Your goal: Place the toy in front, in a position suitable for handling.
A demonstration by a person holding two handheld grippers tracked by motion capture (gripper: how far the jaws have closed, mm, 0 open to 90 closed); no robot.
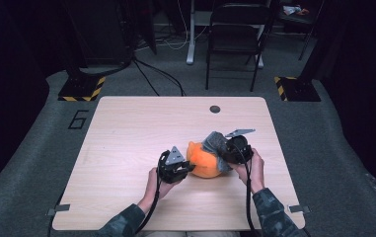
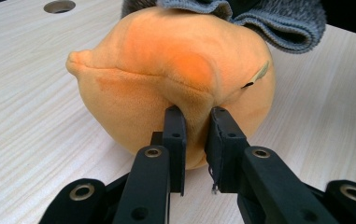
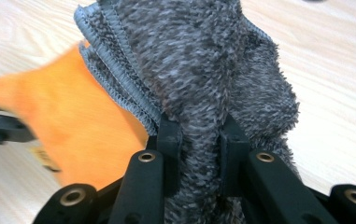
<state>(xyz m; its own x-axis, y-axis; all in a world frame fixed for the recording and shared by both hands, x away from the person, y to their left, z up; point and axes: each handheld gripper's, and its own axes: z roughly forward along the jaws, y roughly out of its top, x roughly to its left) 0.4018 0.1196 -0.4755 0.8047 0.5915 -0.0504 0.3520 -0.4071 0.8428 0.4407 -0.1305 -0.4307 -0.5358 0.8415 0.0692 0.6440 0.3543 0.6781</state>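
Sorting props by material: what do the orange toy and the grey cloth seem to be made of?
Orange toy: looks like short-pile plush, matte, with stitched seams; it puckers where the left gripper pinches it. Grey cloth: seemingly fuzzy microfibre or terry, with overlocked edges.

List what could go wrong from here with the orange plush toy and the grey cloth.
The left gripper pinches only a small fold of the orange plush toy, so the fabric may slip free if the toy is tugged.
The right gripper is shut on the bunched grey cloth, which lies against the toy; dragging it across could roll the rounded toy on the table.
The cloth's loose folds might snag on the jaws.
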